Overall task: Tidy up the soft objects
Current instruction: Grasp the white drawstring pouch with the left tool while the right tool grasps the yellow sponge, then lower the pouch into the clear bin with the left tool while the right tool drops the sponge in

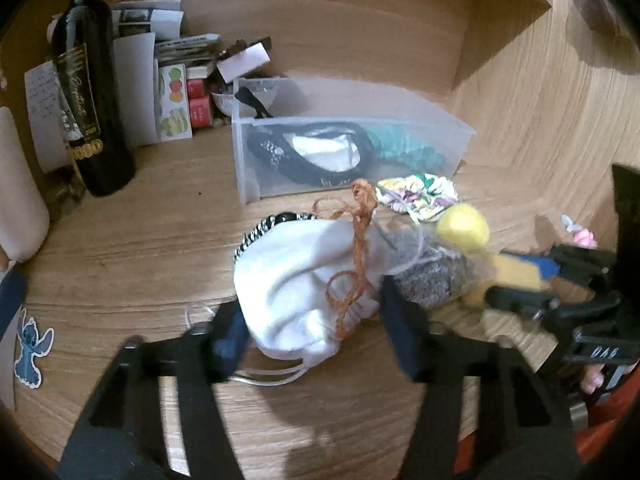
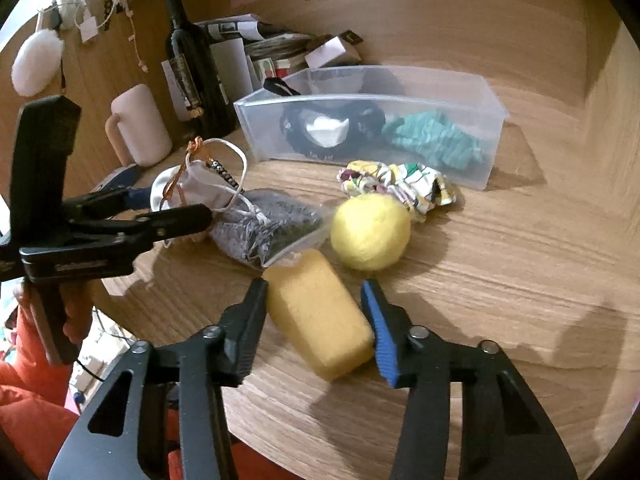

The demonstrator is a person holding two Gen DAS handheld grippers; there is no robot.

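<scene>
A white drawstring pouch [image 1: 304,284] with an orange cord lies on the wooden table. My left gripper [image 1: 316,320] is open, its fingers on either side of the pouch; it also shows in the right wrist view [image 2: 160,208]. A grey mesh sachet [image 2: 264,228] lies beside the pouch. My right gripper [image 2: 316,316] is open around a yellow sponge [image 2: 320,312], its fingers close to the sponge's sides. A yellow ball [image 2: 370,232] and a floral scrunchie [image 2: 400,188] lie beyond. A clear plastic bin [image 2: 460,84] holds a black band and teal cloth.
A dark wine bottle [image 1: 94,112], papers and small boxes [image 1: 188,92] stand at the back left. A pale pink mug [image 2: 140,124] stands left of the bin. A wooden shelf wall [image 1: 500,28] rises behind the bin. The table edge [image 2: 168,340] runs near me.
</scene>
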